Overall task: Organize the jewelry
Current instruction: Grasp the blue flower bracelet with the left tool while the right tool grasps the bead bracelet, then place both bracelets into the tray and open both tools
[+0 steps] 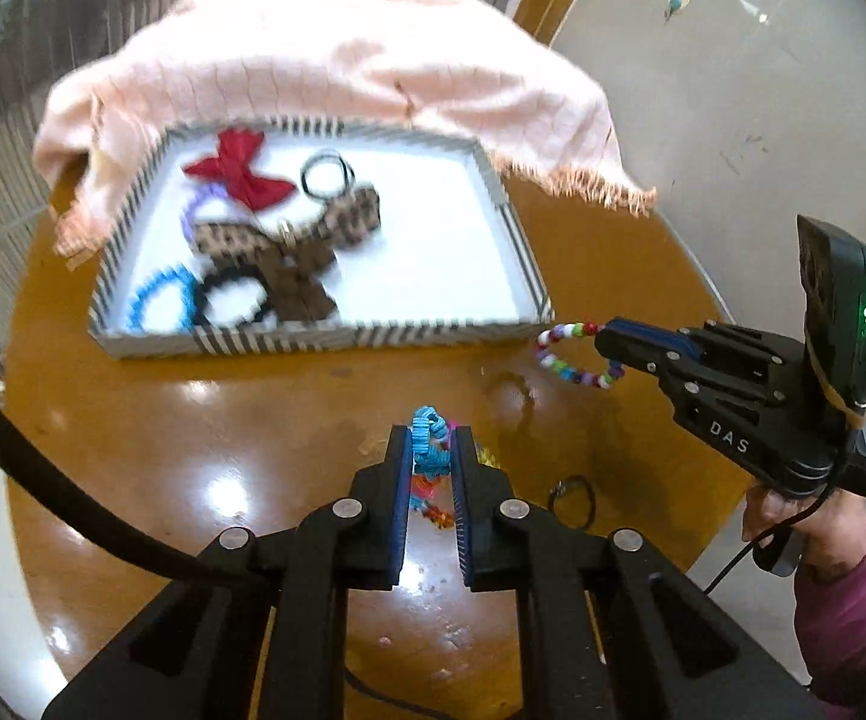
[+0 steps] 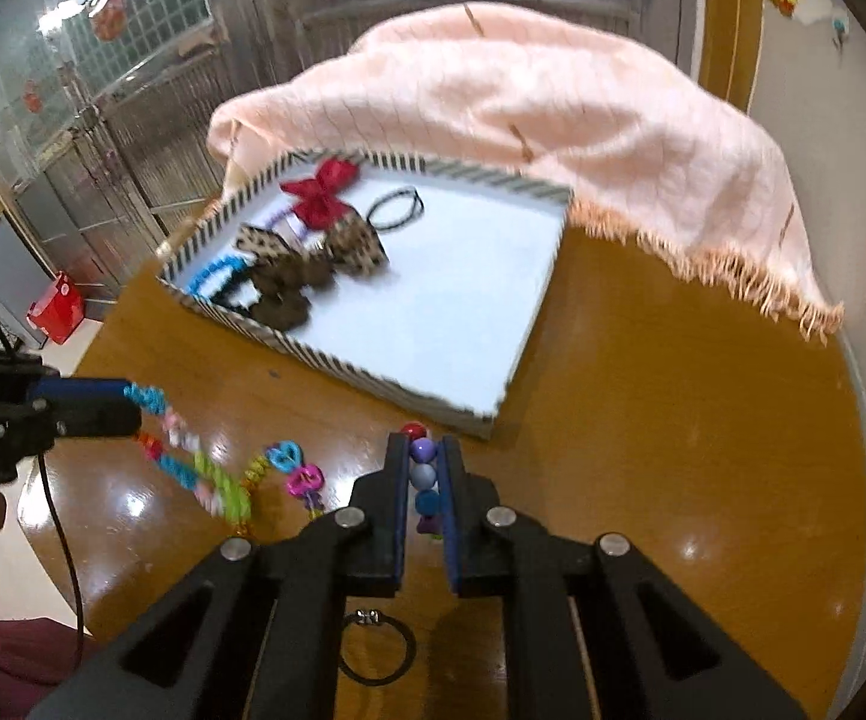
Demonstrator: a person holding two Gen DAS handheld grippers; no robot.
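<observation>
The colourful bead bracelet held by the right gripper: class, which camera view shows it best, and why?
The left wrist view. There the bead bracelet hangs as an open loop from the right gripper, seen from the side. The right wrist view shows only a few beads stacked between that gripper's fingers, the rest hidden.

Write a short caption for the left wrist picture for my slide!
Left gripper lifts a colourful spiral chain while right gripper carries a bead bracelet toward the striped tray.

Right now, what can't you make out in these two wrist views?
- Left wrist view: the tray contents are motion-blurred; the blue ring can't be identified.
- Right wrist view: the left gripper body is cut off by the left edge.
- Both views: whatever the pink cloth covers is hidden.
- Right wrist view: the black hair tie is partly hidden behind the right gripper.
</observation>
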